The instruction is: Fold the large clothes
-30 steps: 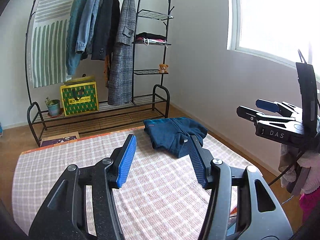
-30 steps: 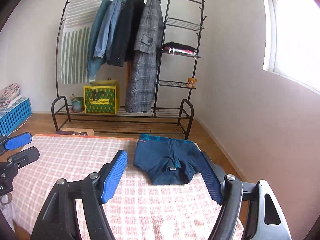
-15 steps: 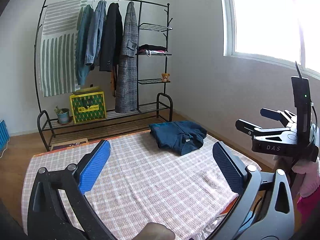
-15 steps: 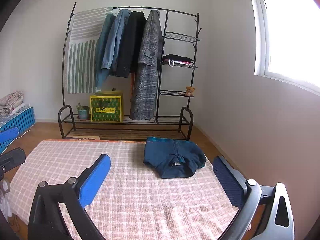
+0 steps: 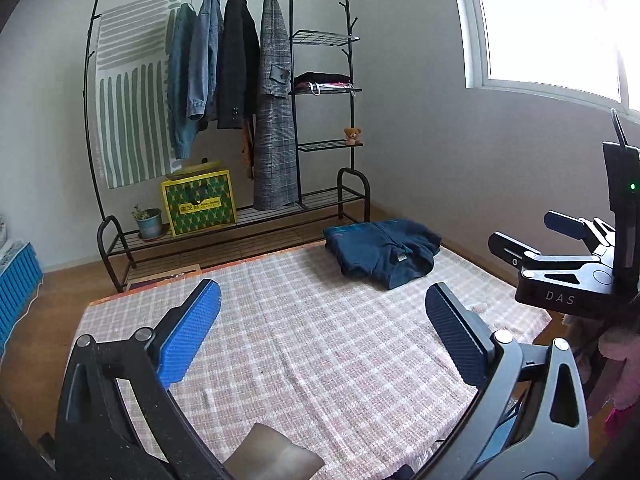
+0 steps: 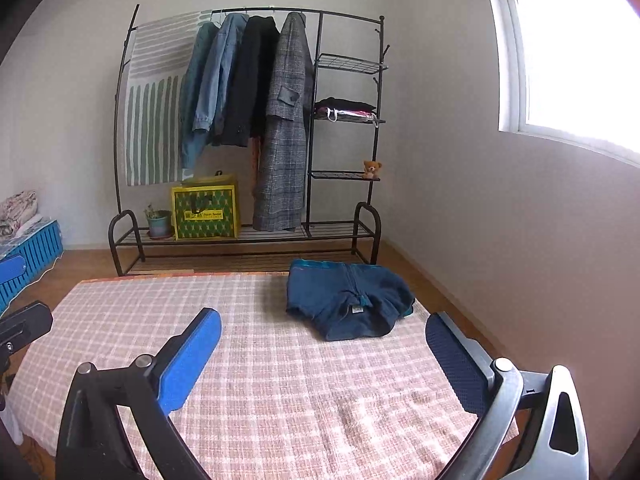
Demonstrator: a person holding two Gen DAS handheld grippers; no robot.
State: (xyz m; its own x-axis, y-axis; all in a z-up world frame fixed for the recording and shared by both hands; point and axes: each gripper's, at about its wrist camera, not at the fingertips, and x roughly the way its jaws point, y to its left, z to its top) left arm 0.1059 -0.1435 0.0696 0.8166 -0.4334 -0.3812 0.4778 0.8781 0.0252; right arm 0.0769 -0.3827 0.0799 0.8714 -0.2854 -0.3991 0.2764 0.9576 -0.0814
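- One folded dark-blue garment (image 6: pixel 347 304) lies on the checked cloth (image 6: pixel 256 376), toward its far right corner, collar label facing the cameras; in the left wrist view it (image 5: pixel 382 251) sits in the same far right part of the cloth (image 5: pixel 304 344).
- Two grippers show. The left gripper (image 5: pixel 322 324) hangs above the near part of the cloth with its jaws spread wide and nothing between them. The right gripper (image 6: pixel 322 340) is likewise spread wide and empty, well short of the garment.
- In the left wrist view the right gripper (image 5: pixel 520 236) is seen from the side at the right edge; in the right wrist view only one tip of the left gripper (image 6: pixel 16 276) shows at the left edge.
- One black clothes rack (image 6: pixel 248 128) stands by the far wall with four coats or jackets on its rail, one striped hanging (image 6: pixel 154 100), one yellow-green bag (image 6: pixel 206 212), one potted plant (image 6: pixel 158 220) and one small teddy bear (image 6: pixel 372 169).
- One blue crate (image 6: pixel 30 256) sits at the left.
- Compared with a second ago, both grippers have gone from narrow to wide, and both have pulled back from the garment, which now looks farther off and has kept its place.
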